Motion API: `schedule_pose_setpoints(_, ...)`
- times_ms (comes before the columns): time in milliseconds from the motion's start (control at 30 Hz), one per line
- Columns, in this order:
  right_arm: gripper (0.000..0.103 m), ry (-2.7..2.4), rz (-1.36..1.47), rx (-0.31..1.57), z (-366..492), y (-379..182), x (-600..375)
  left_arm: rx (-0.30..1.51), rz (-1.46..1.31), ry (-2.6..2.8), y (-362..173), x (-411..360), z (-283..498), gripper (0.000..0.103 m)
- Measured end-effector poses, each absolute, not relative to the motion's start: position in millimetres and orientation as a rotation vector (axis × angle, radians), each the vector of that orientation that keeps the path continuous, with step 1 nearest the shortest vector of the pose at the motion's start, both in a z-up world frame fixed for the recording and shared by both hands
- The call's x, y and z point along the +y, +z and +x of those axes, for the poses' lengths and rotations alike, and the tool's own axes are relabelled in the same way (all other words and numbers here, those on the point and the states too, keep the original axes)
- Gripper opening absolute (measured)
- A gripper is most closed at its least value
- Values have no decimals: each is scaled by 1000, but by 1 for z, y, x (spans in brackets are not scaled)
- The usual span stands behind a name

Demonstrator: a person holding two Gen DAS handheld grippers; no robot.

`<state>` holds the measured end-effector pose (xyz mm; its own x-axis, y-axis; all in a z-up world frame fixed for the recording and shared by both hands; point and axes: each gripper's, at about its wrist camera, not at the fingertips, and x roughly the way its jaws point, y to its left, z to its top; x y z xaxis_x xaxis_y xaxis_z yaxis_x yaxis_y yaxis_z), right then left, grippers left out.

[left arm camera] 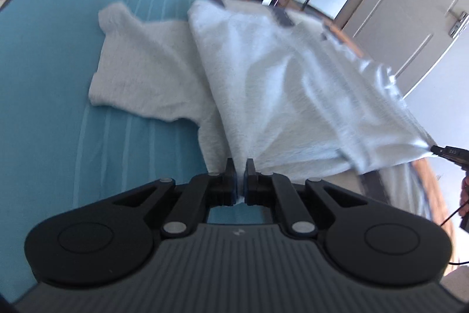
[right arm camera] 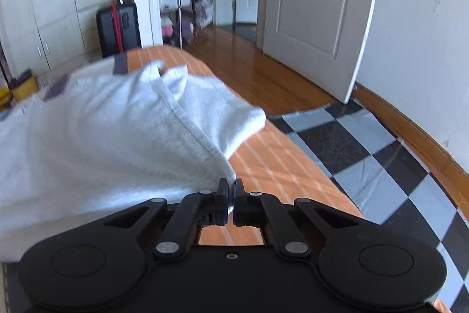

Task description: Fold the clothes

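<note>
My left claw [left arm camera: 240, 166] pinched tight on near edge of white T-shirt [left arm camera: 263, 72]. My right claw [right arm camera: 231, 187] pinched tight on other corner. Shirt lifted between them, over bed [left arm camera: 44, 107]. Sleeve lies flat, ahead-left of left claw. Fold goes that way.

soft matt cloth shirt [left arm camera: 263, 72], glossy wooden floor [right arm camera: 255, 69]

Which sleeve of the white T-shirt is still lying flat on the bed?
The sleeve spread on the blue sheet, left of the lifted body; the other sleeve hangs bunched over the orange sheet.
</note>
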<state>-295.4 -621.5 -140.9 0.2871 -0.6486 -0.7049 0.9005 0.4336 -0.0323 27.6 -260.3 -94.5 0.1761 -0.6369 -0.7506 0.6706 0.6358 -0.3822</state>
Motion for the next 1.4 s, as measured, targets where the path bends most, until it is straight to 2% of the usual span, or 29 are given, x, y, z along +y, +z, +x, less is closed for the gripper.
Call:
schedule_pose_setpoints(100,1,-1080,384,760,-291,-148,-619,1084,-33,-917,-109,-252,32,4)
schedule_pose_setpoints(233,1,-1059,475,639,-308,-128,-610,956,85,-907,-80,-252,24,3)
schedule_pose_setpoints(367,1,-1064,434,611,-318,-117,-592,981,191,-807,-71,-239,23,0)
schedule_pose_setpoints(467,2,-1076,323,688,-309,-119,-581,963,259,-781,-76,-229,21,0)
schedule_pose_setpoints(567,4,-1192,285,807,-300,-130,-587,1071,83,-812,-84,-216,34,3)
schedule_pose_setpoints(633,12,-1289,229,844,-300,-126,-586,1103,-37,-865,-82,-212,33,3)
schedule_pose_setpoints(700,33,-1262,354,759,-312,-116,-584,1124,-104,-918,-77,-214,28,7)
schedule_pose_setpoints(733,38,-1235,442,704,-319,-110,-584,1136,-132,-943,-75,-217,25,9)
schedule_pose_setpoints(800,49,-1112,694,583,-332,-107,-587,1167,-196,-980,-75,-225,17,23)
schedule_pose_setpoints(833,52,-1035,844,526,-339,-111,-590,1189,-232,-997,-76,-230,13,28)
schedule_pose_setpoints(867,53,-964,984,473,-343,-119,-593,1225,-274,-1008,-81,-237,7,39)
schedule_pose_setpoints(900,54,-899,1110,427,-346,-128,-596,1266,-309,-1003,-87,-244,3,45)
schedule_pose_setpoints(1000,60,-831,1293,415,-343,-152,-600,1350,-356,-938,-112,-267,-11,46)
schedule_pose_setpoints(1067,61,-832,1337,431,-340,-165,-603,1345,-382,-863,-128,-273,-15,46)
schedule_pose_setpoints(1133,62,-835,1365,428,-337,-180,-608,1287,-531,-812,-141,-266,-16,46)
schedule_pose_setpoints(1167,62,-840,1374,415,-336,-186,-611,1251,-581,-780,-143,-263,-15,40)
schedule_pose_setpoints(1233,62,-855,1327,362,-330,-189,-619,1149,-578,-745,-145,-265,-12,19)
schedule_pose_setpoints(1267,62,-861,1278,351,-325,-189,-624,1089,-535,-753,-143,-269,-9,2)
schedule_pose_setpoints(1367,60,-857,1112,376,-310,-182,-637,847,-211,-800,-120,-294,-22,2)
schedule_pose_setpoints(1400,31,-850,1071,386,-308,-179,-640,785,-150,-807,-111,-298,-26,2)
